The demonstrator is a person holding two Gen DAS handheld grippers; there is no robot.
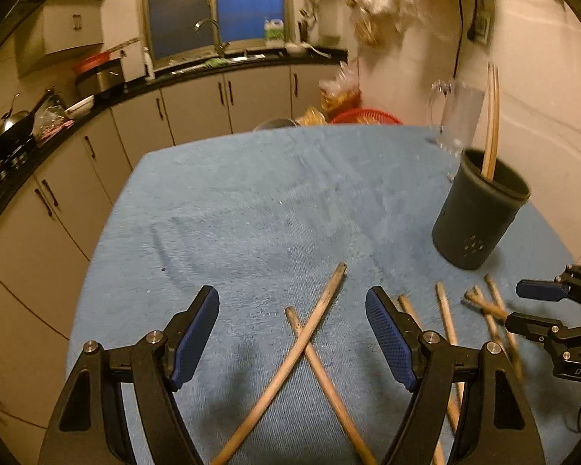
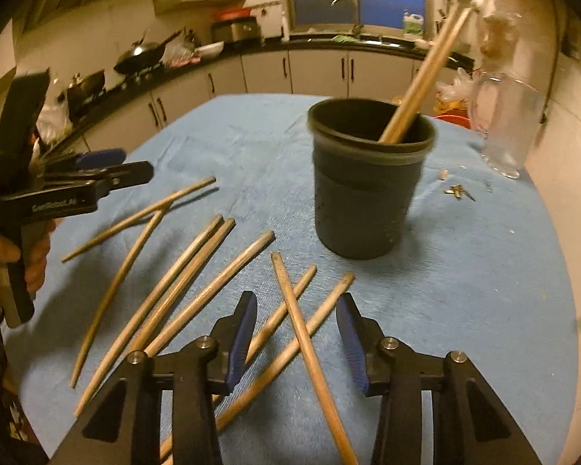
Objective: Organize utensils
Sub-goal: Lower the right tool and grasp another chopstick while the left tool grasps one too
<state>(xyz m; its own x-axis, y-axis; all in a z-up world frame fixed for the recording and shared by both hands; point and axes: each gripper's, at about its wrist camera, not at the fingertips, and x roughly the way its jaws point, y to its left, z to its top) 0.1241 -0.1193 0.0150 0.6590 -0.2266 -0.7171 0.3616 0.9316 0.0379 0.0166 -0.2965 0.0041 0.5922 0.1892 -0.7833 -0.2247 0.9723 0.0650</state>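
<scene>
The left hand-held gripper (image 1: 292, 333) hangs with its jaws spread wide and empty above two crossed chopsticks (image 1: 310, 352) on the blue cloth (image 1: 251, 201) covering the tabletop. The right hand-held gripper (image 2: 296, 333) is partly open, its pads touching nothing, over three overlapping chopsticks (image 2: 298, 333). More loose chopsticks (image 2: 166, 275) lie fanned out to its left. Beyond stands a dark cup (image 2: 362, 197) holding two upright chopsticks (image 2: 422, 81), and a clear glass pitcher (image 2: 503, 124) sits near the wall.

Two close wrist views angled down, sharing the blue-clothed table (image 1: 251, 201) and dark holder (image 2: 364, 193)
</scene>
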